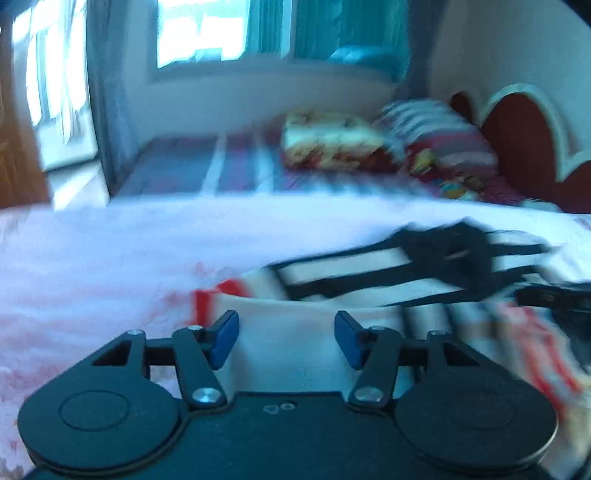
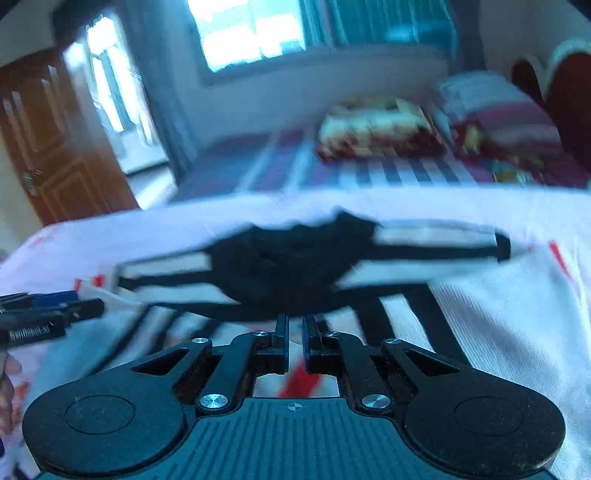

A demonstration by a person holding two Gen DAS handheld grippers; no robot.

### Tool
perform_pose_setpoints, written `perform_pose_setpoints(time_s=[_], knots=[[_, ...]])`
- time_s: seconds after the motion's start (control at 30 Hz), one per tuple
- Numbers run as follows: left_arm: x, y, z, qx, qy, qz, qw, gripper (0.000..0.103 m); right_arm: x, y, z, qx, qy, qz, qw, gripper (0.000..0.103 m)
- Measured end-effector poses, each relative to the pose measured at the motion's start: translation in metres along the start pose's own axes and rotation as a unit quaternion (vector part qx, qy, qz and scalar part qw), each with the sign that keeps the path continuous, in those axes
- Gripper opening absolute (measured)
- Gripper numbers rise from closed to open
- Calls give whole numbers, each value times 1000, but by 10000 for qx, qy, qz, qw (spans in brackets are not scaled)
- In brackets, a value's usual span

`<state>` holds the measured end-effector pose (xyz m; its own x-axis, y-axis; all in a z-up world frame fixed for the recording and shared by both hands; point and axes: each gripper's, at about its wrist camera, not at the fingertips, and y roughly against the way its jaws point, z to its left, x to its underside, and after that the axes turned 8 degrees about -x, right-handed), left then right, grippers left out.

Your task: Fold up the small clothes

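A small white garment with black stripes and red trim [image 1: 369, 277] lies on a white cloth. My left gripper [image 1: 286, 338] is open, its blue pads [image 1: 223, 338] apart above the garment's white near part. My right gripper [image 2: 294, 345] has its jaws nearly closed, with a narrow gap; garment fabric [image 2: 295, 266] hangs just ahead of the tips, and I cannot tell if it is pinched. The left gripper shows at the left edge of the right wrist view [image 2: 48, 314]. The right gripper shows at the right edge of the left wrist view [image 1: 554, 299]. Both views are motion-blurred.
The white cloth [image 1: 110, 266] covers the work surface. Behind it is a bed with a striped sheet [image 2: 369, 170], folded blankets [image 1: 332, 140] and pillows [image 1: 436, 129]. A wooden door [image 2: 55, 147] stands at the left and a window [image 2: 251, 33] at the back.
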<state>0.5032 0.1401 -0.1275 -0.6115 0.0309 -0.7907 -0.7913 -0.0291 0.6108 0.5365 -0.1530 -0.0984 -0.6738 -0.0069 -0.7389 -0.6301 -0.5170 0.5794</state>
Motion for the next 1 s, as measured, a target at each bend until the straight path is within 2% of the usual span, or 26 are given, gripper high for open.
perform_pose_setpoints(time_s=[0.03,0.07,0.13,0.2,0.3,0.33,0.37,0.43,0.5,0.63,0.67,0.73,0.83,0.93,1.0], knots=[[2,11,-13,166,-65,-135,9997,67,1,3,8,-171,44,21,9998,7],[4,17,-26,259,-128,-188,9994,71,3,2,15,-350,83,87,9993,7],[12,17,-47,438,-184,-87,9988,71,8,-7,28,-424,248,285,9984,7],[24,9,-55,443,-235,199,9985,68,14,-13,28,-241,345,483,9979,7],[41,16,-29,363,-52,216,9991,68,19,9,4,314,309,397,9982,7],[47,22,-18,230,-20,189,9996,67,24,19,-7,509,261,372,9977,6],[53,26,-10,94,-72,190,9997,67,27,29,-20,543,166,351,9978,6],[55,30,0,61,-103,158,9998,65,31,39,-31,444,79,409,9981,6],[50,34,2,102,88,165,9998,61,28,44,-22,579,211,447,9971,7],[45,59,-9,274,50,-31,9996,65,34,66,-8,598,243,296,9975,7],[48,60,-14,306,-22,23,9995,67,40,68,-8,673,252,368,9967,7],[57,48,-21,281,-196,421,9985,69,51,64,-15,803,94,552,9952,7],[60,47,-22,245,-313,372,9985,70,43,70,-12,876,-12,605,9943,7],[57,70,-10,297,-103,223,9993,71,40,103,-12,897,-70,258,9956,7],[61,86,-2,261,-32,214,9994,72,46,128,-15,933,-170,192,9953,7]])
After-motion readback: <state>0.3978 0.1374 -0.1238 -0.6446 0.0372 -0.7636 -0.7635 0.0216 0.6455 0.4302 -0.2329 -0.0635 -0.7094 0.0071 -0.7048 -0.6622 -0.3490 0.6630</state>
